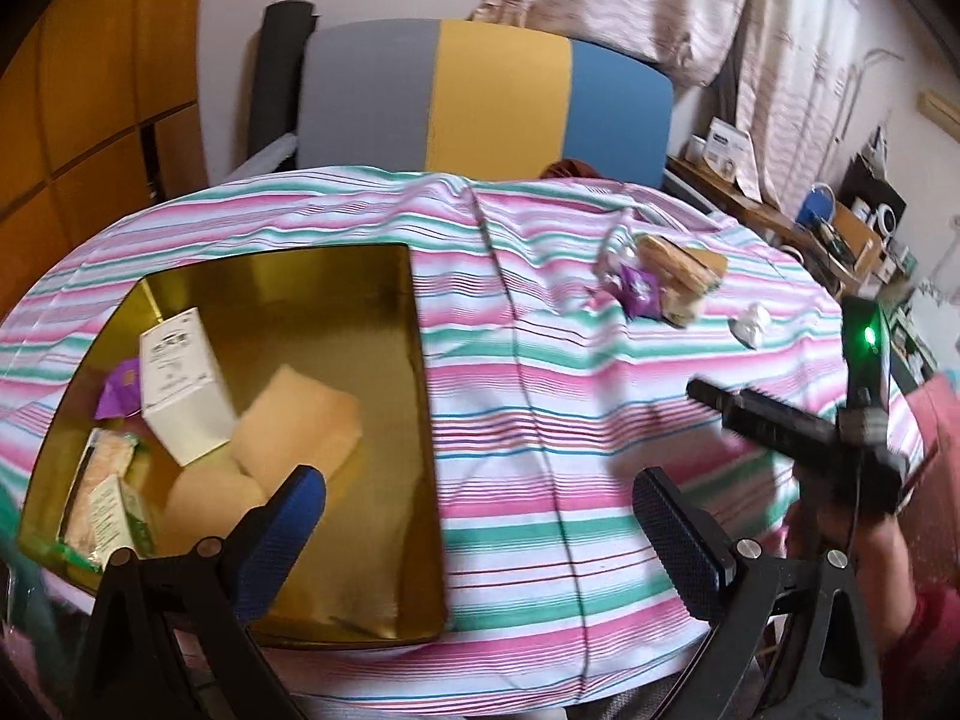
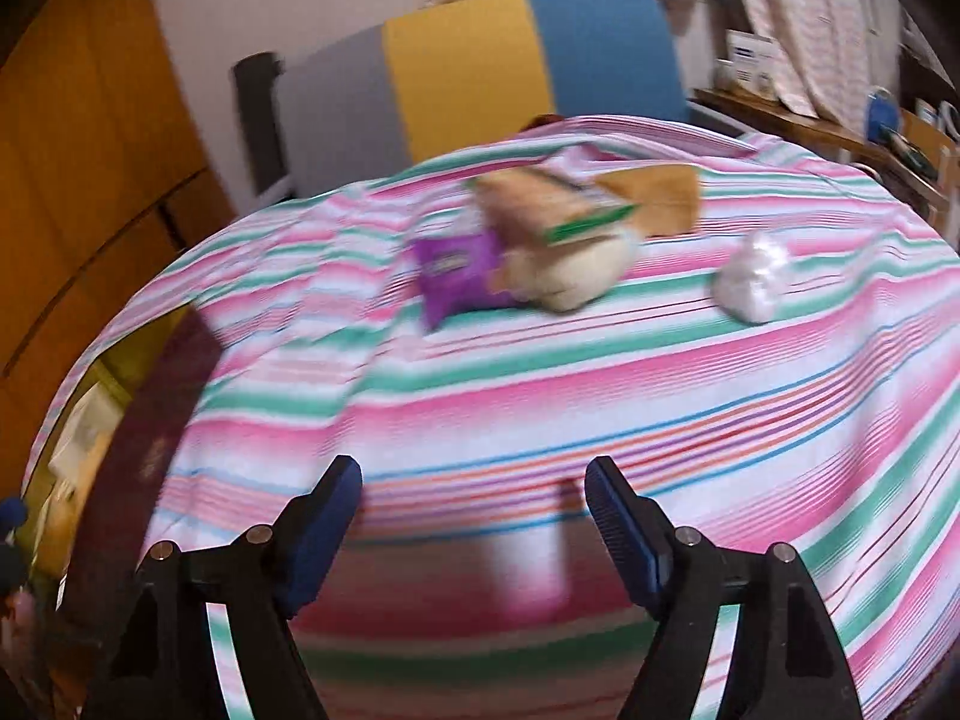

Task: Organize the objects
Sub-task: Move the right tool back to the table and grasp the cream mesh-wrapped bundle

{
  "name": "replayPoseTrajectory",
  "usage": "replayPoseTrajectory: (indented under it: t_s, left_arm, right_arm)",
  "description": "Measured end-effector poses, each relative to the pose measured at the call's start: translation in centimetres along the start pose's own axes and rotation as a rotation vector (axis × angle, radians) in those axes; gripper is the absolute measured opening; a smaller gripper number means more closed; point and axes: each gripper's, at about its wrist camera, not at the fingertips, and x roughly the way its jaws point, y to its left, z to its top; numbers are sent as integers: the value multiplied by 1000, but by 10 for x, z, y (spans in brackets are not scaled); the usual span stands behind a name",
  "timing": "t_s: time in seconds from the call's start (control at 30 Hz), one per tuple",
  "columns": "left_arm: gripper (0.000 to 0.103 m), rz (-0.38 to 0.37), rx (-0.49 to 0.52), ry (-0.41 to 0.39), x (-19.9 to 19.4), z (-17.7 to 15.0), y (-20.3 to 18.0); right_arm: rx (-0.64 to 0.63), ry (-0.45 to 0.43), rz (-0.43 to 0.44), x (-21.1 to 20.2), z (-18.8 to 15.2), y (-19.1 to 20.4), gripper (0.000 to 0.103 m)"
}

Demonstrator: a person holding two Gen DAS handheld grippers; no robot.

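A gold tray point(image 1: 384, 360) lies on the striped cloth at the left. It holds a white box point(image 1: 183, 384), beige sponge blocks point(image 1: 294, 429), a purple packet point(image 1: 117, 390) and a green-edged packet point(image 1: 102, 504). My left gripper point(image 1: 480, 516) is open and empty over the tray's right edge. A pile lies far right on the cloth: a purple packet point(image 2: 456, 279), a beige bun point(image 2: 576, 282), a green-edged packet point(image 2: 552, 204), a brown piece point(image 2: 666, 192) and a white wrapped lump point(image 2: 753, 279). My right gripper point(image 2: 474, 510) is open and empty, well short of the pile; it also shows in the left wrist view point(image 1: 780, 420).
The striped cloth point(image 1: 600, 480) covers a table. A grey, yellow and blue chair back point(image 1: 480, 102) stands behind it. A cluttered wooden shelf point(image 1: 828, 228) is at the far right. An orange cabinet point(image 1: 90, 90) stands at the left.
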Motion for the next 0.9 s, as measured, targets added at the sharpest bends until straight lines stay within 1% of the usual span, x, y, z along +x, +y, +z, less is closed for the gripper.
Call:
replayPoseTrajectory:
  t_s: [0.17,0.33,0.4,0.5,0.6,0.7,0.73,0.77,0.9]
  left_arm:
    - [103,-24,18,30,8,0,-18]
    - [103,-30,32,56,16,-3,-29]
    - [103,-28,41,65,19,-4,-32]
    - [103,-21,52,76,24,-4,-35]
    - [103,-15,55,84,28,-4,-36]
    - [103,-10,55,91,33,-2,-39]
    - [103,-7,55,93,35,-2,-40]
    - [103,-5,56,92,36,-1,-41]
    - [103,-5,59,85,42,6,-46]
  right_arm:
    - [-7,-4,-104,23,36,-32,78]
    - [-36,-4,-130,48,70,-46,78]
    - [-53,-13,-121,55,80,-47,78]
    - [-117,-14,-107,69,90,-42,80]
    - [-177,-2,-69,81,94,-35,80]
    - [-194,7,-51,87,94,-32,79]
    - [-190,2,-46,86,93,-33,76]
    - [-184,-7,-41,84,92,-35,71]
    - [-136,-30,-17,73,88,-42,66]
